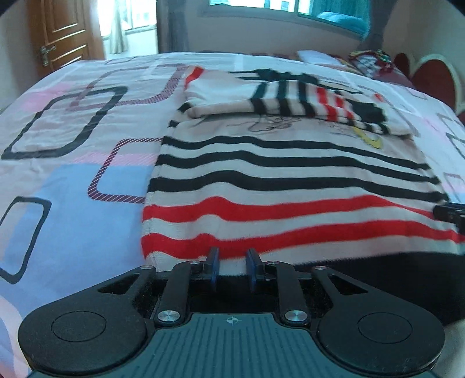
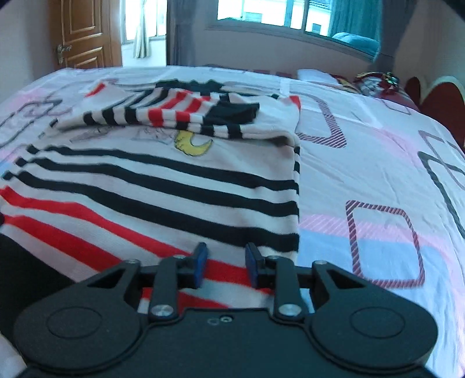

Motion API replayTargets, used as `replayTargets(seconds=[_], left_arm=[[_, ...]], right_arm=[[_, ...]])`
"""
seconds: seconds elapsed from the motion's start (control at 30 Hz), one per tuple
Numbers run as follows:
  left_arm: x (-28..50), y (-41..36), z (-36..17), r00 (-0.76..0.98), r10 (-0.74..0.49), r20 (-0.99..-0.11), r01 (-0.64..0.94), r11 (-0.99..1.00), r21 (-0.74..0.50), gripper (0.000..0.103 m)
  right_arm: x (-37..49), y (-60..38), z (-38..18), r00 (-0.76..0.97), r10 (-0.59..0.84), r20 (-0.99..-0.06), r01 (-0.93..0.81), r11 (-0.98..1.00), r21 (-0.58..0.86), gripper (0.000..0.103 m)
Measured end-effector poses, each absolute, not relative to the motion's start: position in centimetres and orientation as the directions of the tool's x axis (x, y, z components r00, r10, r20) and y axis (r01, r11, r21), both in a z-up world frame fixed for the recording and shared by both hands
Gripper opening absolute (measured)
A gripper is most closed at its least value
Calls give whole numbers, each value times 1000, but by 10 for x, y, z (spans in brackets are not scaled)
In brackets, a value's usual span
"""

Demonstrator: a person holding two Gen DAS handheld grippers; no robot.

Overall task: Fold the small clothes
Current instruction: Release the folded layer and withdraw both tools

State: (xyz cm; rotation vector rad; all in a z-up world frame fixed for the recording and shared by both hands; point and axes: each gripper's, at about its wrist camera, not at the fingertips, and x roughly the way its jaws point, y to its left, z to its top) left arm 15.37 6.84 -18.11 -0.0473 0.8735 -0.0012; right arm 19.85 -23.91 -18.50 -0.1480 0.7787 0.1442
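Observation:
A small cream sweater point(image 1: 290, 174) with black and red stripes lies flat on the bed, its sleeves folded across the chest at the far end. It also shows in the right wrist view point(image 2: 174, 186). My left gripper point(image 1: 232, 266) is open at the sweater's near hem, toward its left corner, with the hem between the blue pads. My right gripper point(image 2: 226, 266) is open over the near hem by the right edge. The tip of the right gripper point(image 1: 450, 213) shows at the right edge of the left wrist view.
The bed sheet point(image 1: 72, 174) is patterned with pink, blue and dark rounded squares. A pillow and bundled clothes point(image 2: 375, 83) lie at the far right by the red headboard point(image 2: 436, 96). A wooden door point(image 2: 84, 35) and a window point(image 2: 276, 14) are beyond.

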Motion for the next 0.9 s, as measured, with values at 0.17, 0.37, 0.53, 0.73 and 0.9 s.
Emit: replayTargets(seconds=[0.17, 0.37, 0.53, 0.73, 0.9], left_arm=[[146, 59, -176, 658, -106, -745, 72, 994, -77, 21], [118, 98, -192, 658, -118, -744, 64, 993, -101, 21], [107, 116, -193, 663, -118, -739, 53, 992, -111, 21], [97, 123, -187, 647, -138, -750, 31, 987, -155, 21], [97, 108, -180, 639, -187, -746, 73, 980, -184, 21]], right_arm=[[168, -203, -176, 702, 149, -696, -186, 982, 22, 29], [146, -167, -181, 676, 140, -724, -193, 981, 9, 29], [125, -185, -192, 693, 26, -721, -118, 990, -78, 30], [112, -203, -185, 686, -34, -727, -8, 998, -55, 34], [100, -170, -177, 706, 59, -706, -77, 997, 6, 33]])
